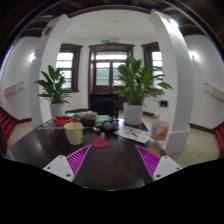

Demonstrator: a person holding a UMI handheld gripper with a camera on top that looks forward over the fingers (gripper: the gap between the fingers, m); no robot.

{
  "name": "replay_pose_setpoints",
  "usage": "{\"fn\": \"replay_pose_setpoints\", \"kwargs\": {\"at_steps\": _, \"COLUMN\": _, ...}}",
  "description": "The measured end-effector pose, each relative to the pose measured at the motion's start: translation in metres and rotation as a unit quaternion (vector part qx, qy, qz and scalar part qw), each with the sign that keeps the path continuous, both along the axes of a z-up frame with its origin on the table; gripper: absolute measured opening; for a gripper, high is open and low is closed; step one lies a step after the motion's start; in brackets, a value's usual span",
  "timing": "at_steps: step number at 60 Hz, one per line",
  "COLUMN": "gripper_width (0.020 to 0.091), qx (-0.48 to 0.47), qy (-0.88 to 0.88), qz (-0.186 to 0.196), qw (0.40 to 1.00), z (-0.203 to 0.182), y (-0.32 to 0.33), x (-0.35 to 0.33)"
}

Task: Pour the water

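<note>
The hand-held gripper (107,165) is spread wide, its two pink-padded fingers (62,166) holding nothing and hovering over the near part of a dark round desk (105,165). Well beyond the fingers, toward the far left part of the desk, stands a pale yellow cup (74,132), the nearest vessel that could suit pouring; it is apart from both fingers, ahead of the left one. It looks like a plain, squat cylinder standing upright, its long axis vertical and its mouth facing up; whether it holds water cannot be told. Just beside it lies a small red flat thing (100,144). Behind it sit a red bowl (63,121) and other small items too blurred to name. Two potted plants (134,85) stand at the far edge, before windows.
</note>
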State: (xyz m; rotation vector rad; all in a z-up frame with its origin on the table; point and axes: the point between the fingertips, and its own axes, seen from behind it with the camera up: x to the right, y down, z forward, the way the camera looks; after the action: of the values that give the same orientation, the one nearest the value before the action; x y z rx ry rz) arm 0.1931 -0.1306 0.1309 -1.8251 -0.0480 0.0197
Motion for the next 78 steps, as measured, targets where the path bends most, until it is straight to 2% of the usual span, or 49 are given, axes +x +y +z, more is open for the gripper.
{"fn": "replay_pose_setpoints", "kwargs": {"at_steps": 7, "gripper_width": 0.0859, "qx": -0.003, "qy": -0.001, "qz": -0.044, "qw": 0.999, "z": -0.025, "y": 0.001, "x": 0.071}}
{"fn": "replay_pose_setpoints", "kwargs": {"at_steps": 16, "gripper_width": 0.0848, "qx": 0.031, "qy": -0.002, "qz": -0.089, "qw": 0.996, "z": -0.013, "y": 0.028, "x": 0.131}}
{"fn": "replay_pose_setpoints", "kwargs": {"at_steps": 23, "gripper_width": 0.0849, "qx": 0.049, "qy": 0.01, "qz": -0.089, "qw": 0.995, "z": -0.006, "y": 0.06, "x": 0.15}}
{"fn": "replay_pose_setpoints", "kwargs": {"at_steps": 33, "gripper_width": 0.0829, "qx": 0.046, "qy": 0.003, "qz": -0.068, "qw": 0.997, "z": -0.005, "y": 0.097, "x": 0.159}}
{"fn": "replay_pose_setpoints", "kwargs": {"at_steps": 36, "gripper_width": 0.0787, "qx": 0.052, "qy": 0.0, "qz": -0.063, "qw": 0.997, "z": -0.002, "y": 0.104, "x": 0.158}}
{"fn": "replay_pose_setpoints", "kwargs": {"at_steps": 38, "gripper_width": 0.0708, "qx": 0.057, "qy": -0.004, "qz": -0.063, "qw": 0.996, "z": 0.0, "y": 0.108, "x": 0.159}}
{"fn": "replay_pose_setpoints", "kwargs": {"at_steps": 39, "gripper_width": 0.072, "qx": 0.059, "qy": -0.007, "qz": -0.062, "qw": 0.996, "z": 0.001, "y": 0.11, "x": 0.159}}
{"fn": "replay_pose_setpoints", "kwargs": {"at_steps": 40, "gripper_width": 0.0652, "qx": 0.061, "qy": -0.01, "qz": -0.062, "qw": 0.996, "z": 0.002, "y": 0.112, "x": 0.159}}
{"fn": "replay_pose_setpoints", "kwargs": {"at_steps": 43, "gripper_width": 0.0574, "qx": 0.062, "qy": -0.022, "qz": -0.06, "qw": 0.996, "z": 0.002, "y": 0.114, "x": 0.159}}
{"fn": "replay_pose_setpoints", "kwargs": {"at_steps": 44, "gripper_width": 0.0524, "qx": 0.063, "qy": -0.024, "qz": -0.058, "qw": 0.996, "z": 0.002, "y": 0.116, "x": 0.158}}
{"fn": "replay_pose_setpoints", "kwargs": {"at_steps": 50, "gripper_width": 0.0465, "qx": 0.068, "qy": -0.017, "qz": -0.061, "qw": 0.996, "z": 0.005, "y": 0.118, "x": 0.161}}
{"fn": "replay_pose_setpoints", "kwargs": {"at_steps": 55, "gripper_width": 0.0363, "qx": 0.075, "qy": -0.023, "qz": -0.059, "qw": 0.995, "z": 0.004, "y": 0.116, "x": 0.155}}
{"fn": "replay_pose_setpoints", "kwargs": {"at_steps": 59, "gripper_width": 0.0329, "qx": 0.075, "qy": -0.026, "qz": -0.06, "qw": 0.995, "z": 0.003, "y": 0.116, "x": 0.154}}
{"fn": "replay_pose_setpoints", "kwargs": {"at_steps": 70, "gripper_width": 0.033, "qx": 0.057, "qy": -0.042, "qz": -0.059, "qw": 0.996, "z": 0.003, "y": 0.119, "x": 0.152}}
{"fn": "replay_pose_setpoints", "kwargs": {"at_steps": 78, "gripper_width": 0.033, "qx": 0.051, "qy": -0.136, "qz": -0.043, "qw": 0.988, "z": 0.014, "y": 0.126, "x": 0.135}}
